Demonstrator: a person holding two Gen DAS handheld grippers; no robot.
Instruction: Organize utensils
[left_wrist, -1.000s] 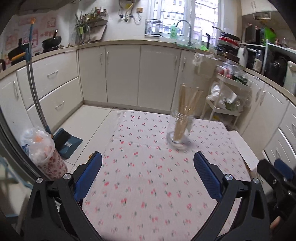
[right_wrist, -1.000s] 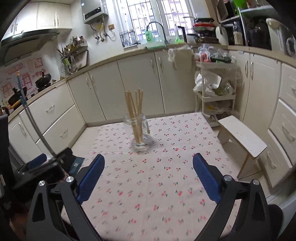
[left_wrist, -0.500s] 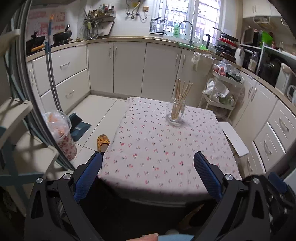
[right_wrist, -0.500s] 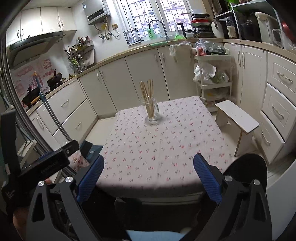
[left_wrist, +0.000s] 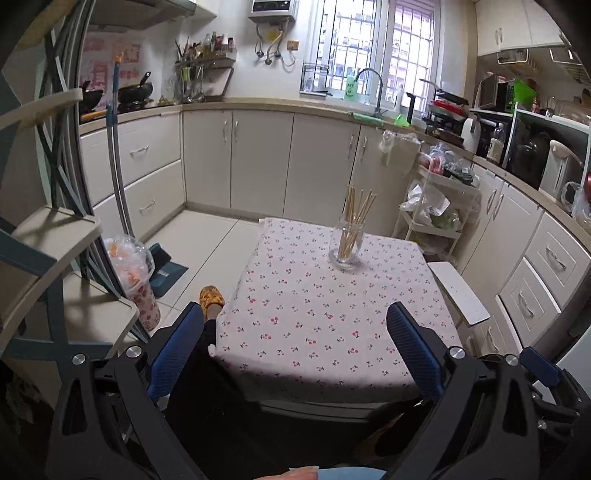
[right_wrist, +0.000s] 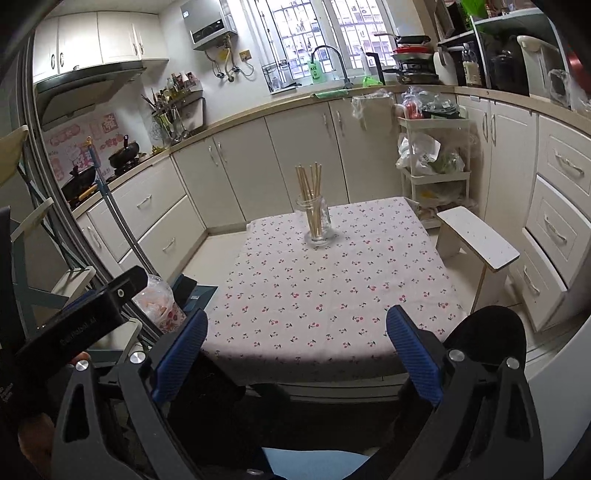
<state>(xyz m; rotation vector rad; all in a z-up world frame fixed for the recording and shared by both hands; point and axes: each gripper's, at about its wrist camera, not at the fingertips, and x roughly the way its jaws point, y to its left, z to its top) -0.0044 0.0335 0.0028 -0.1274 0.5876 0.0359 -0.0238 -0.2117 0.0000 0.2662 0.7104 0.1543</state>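
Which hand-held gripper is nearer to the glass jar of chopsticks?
Neither, clearly. The left hand-held gripper and the right hand-held gripper are both open, held off the table's near edge, far from the glass jar. The jar looks similarly distant in both views.

Clear glass jar (left_wrist: 346, 246) standing upright, packed with wooden chopsticks (left_wrist: 355, 214) fanning upward; well ahead of left gripper (left_wrist: 295, 349), beyond its spread fingers, slightly right of centre.

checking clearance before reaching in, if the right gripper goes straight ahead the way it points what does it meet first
Probably the cherry-print tablecloth: the open right gripper hangs off the table's near edge, angled down toward the cloth. The glass jar of chopsticks stands farther back. Depth is unclear.
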